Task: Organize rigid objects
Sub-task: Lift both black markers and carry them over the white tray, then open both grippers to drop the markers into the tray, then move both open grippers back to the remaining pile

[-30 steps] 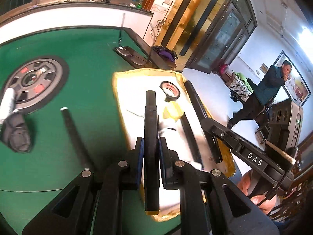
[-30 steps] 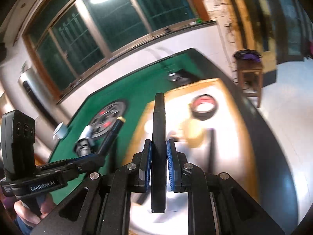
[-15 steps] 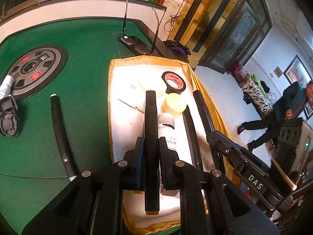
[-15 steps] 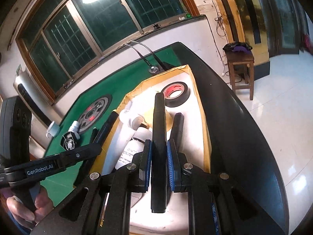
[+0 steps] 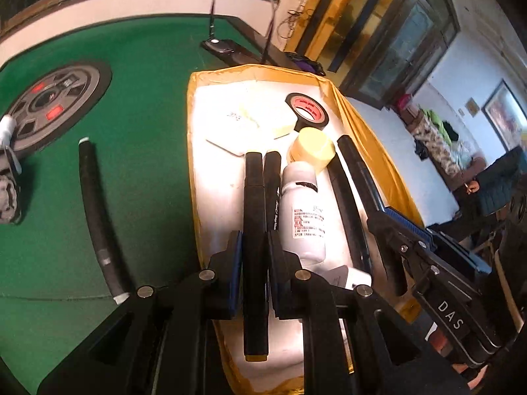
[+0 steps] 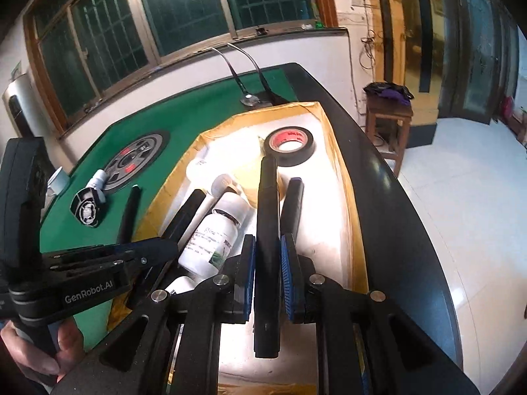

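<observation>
A black marker (image 5: 254, 230) is being clamped by left claw (image 5: 255, 253); another pen (image 6: 267, 240) is being clamped by right claw (image 6: 267, 260), over the tray (image 6: 357, 230).

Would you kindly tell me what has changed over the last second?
Both tongs, left and right, have come down closer over the tray, each still shut on its black marker. The white bottle and tape roll stayed put.

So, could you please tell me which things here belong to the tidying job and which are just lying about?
Job:
- left gripper and right gripper, each shut on a black marker
- yellow-rimmed tray
- white bottle, tape roll, yellow cap in the tray
- black tube on the felt

Lying about:
- round grey panel
- wooden stool
</observation>
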`<control>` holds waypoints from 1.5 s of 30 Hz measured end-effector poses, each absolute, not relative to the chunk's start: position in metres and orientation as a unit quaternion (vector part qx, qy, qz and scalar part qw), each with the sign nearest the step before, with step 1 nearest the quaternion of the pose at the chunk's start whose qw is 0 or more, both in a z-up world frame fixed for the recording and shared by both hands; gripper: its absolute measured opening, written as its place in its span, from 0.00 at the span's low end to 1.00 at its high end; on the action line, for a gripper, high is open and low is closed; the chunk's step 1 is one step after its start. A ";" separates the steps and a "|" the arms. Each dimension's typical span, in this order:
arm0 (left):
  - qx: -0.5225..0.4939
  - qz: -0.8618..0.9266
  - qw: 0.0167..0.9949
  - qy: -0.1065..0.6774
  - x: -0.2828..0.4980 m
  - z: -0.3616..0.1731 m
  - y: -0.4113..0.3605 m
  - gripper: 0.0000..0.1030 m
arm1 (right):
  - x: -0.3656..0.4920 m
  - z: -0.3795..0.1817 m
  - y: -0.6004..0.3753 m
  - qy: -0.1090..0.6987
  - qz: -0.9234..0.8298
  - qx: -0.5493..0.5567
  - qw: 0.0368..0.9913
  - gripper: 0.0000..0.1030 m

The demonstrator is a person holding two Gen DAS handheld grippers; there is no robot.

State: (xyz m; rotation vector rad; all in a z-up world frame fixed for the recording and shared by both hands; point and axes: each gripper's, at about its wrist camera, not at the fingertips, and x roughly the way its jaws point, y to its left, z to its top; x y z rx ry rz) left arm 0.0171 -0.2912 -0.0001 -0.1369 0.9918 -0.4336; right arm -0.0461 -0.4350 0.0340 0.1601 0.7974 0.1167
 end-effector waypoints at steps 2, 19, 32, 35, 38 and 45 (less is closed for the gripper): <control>-0.052 -0.212 0.859 0.464 0.013 0.000 -0.293 0.12 | -0.048 0.032 -0.433 0.393 0.046 0.076 0.915 0.13; -0.082 -0.315 0.829 0.455 -0.011 0.010 -0.263 0.23 | -0.063 0.046 -0.416 0.410 -0.054 0.035 0.910 0.32; -0.155 -0.285 0.869 0.374 -0.017 0.049 -0.146 0.50 | -0.056 0.086 -0.351 0.342 0.029 0.054 0.938 0.34; -0.155 -0.229 0.895 0.351 -0.013 0.055 -0.101 0.55 | -0.053 0.083 -0.326 0.336 0.061 0.041 0.939 0.39; -0.129 -0.196 0.904 0.357 -0.003 0.052 -0.069 0.76 | -0.051 0.074 -0.304 0.344 0.094 0.034 0.934 0.43; -0.082 -0.178 0.898 0.394 0.015 0.028 -0.065 0.76 | -0.048 0.053 -0.258 0.367 0.146 -0.008 0.919 0.43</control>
